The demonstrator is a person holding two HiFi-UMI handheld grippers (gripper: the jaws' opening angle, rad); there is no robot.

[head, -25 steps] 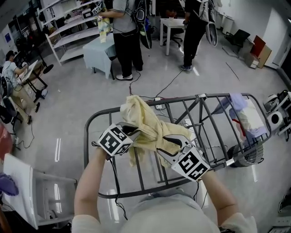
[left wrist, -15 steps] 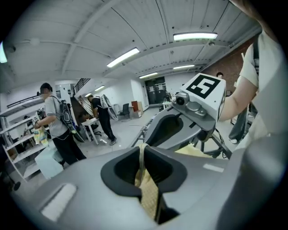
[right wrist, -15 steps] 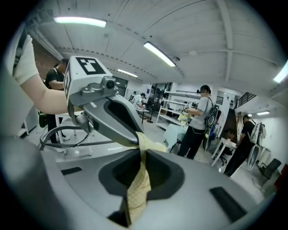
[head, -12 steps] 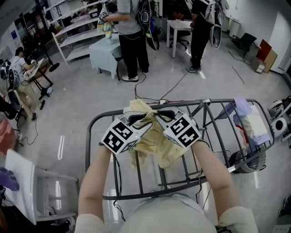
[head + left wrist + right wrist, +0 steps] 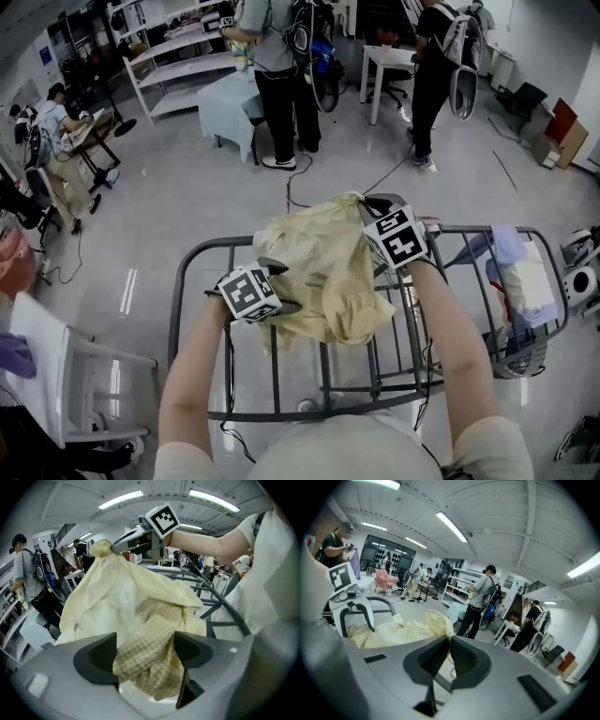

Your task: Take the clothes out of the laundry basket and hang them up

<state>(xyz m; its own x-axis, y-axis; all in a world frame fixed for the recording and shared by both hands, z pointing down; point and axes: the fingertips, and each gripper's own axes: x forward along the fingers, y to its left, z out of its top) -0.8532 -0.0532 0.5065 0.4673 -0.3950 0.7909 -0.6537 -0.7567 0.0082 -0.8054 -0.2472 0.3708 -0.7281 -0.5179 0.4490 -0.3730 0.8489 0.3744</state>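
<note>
A pale yellow garment [image 5: 323, 272] lies spread over the grey metal drying rack [image 5: 178, 300]. My right gripper [image 5: 367, 202] is at the rack's far side. Its jaws have just been closing and are shut on the garment's top edge [image 5: 433, 620], pinched at the tips [image 5: 449, 644]. My left gripper [image 5: 284, 286] sits at the garment's left side, lower down. Its jaws [image 5: 145, 651] have just been opening and stand wide apart. A checked fold of the garment [image 5: 145, 653] hangs loose between them. The right gripper [image 5: 119, 545] holds the cloth's peak up.
More clothes [image 5: 520, 277] hang at the rack's right end. A white plastic frame [image 5: 66, 375] stands at the left. Two people [image 5: 281, 84] stand beyond the rack by a table, and cables run across the floor [image 5: 300, 187].
The right gripper carried the garment's corner up and away to the rack's far side, spreading the cloth. The left gripper let go, opened wide and dropped back towards me.
</note>
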